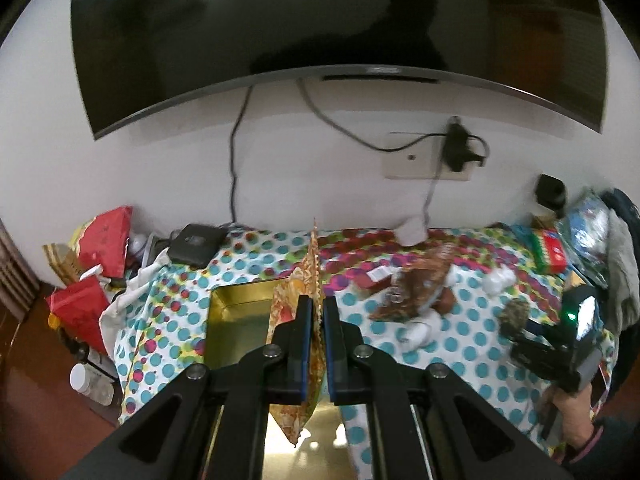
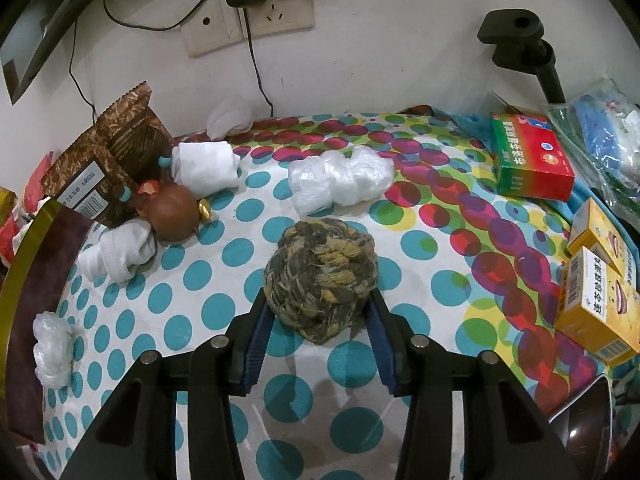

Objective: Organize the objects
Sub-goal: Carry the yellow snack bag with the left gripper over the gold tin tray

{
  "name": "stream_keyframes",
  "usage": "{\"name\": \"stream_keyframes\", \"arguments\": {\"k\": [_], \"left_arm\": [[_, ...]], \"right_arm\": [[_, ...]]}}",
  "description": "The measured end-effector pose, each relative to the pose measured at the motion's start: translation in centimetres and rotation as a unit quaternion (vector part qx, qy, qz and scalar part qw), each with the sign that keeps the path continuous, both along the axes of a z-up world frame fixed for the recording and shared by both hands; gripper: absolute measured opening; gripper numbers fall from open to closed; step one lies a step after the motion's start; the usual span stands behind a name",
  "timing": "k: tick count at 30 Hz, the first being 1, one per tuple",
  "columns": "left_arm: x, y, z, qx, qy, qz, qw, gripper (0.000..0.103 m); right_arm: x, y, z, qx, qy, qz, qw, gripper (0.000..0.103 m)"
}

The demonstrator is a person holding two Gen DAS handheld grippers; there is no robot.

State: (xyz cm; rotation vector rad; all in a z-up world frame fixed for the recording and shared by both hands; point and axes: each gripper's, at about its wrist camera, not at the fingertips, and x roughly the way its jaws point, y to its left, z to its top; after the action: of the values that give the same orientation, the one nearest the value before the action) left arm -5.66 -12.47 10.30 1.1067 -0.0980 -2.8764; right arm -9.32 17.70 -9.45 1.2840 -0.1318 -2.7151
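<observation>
Left tool, lower centre of its view, is clamped on an orange foil packet held edge-up over the gold tin. Right tool, lower centre, grips a woven ball resting on the dotted table, both pads touching its sides.

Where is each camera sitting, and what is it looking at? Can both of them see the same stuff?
Left wrist: sits on the left gripper, looking down over a gold tin toward the wall and TV; its fingers pinch an orange foil packet.
Right wrist: sits on the right gripper, looking down at the dotted cloth; its fingers clamp a woven ball.
Shared: dotted cloth, woven ball, wall socket, brown packet. The left view also shows the right gripper and the hand holding it.
</observation>
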Motion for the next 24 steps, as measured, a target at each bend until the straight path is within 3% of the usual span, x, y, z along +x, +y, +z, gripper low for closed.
{"name": "stream_keyframes", "arguments": {"k": [14,24], "left_arm": [[-6.4,-5.1,-4.5,-0.053,-0.044,0.05,0.9963,0.006],[-8.8,-6.0,-7.0,-0.051,-0.063,0.066,0.9945,0.006]], "right_arm": [[-0.1,0.2,0.0,0.002,-0.003,0.001,1.0,0.043],[-0.1,0.0,0.0,0.004,-0.003,0.001,1.0,0.043]]}}
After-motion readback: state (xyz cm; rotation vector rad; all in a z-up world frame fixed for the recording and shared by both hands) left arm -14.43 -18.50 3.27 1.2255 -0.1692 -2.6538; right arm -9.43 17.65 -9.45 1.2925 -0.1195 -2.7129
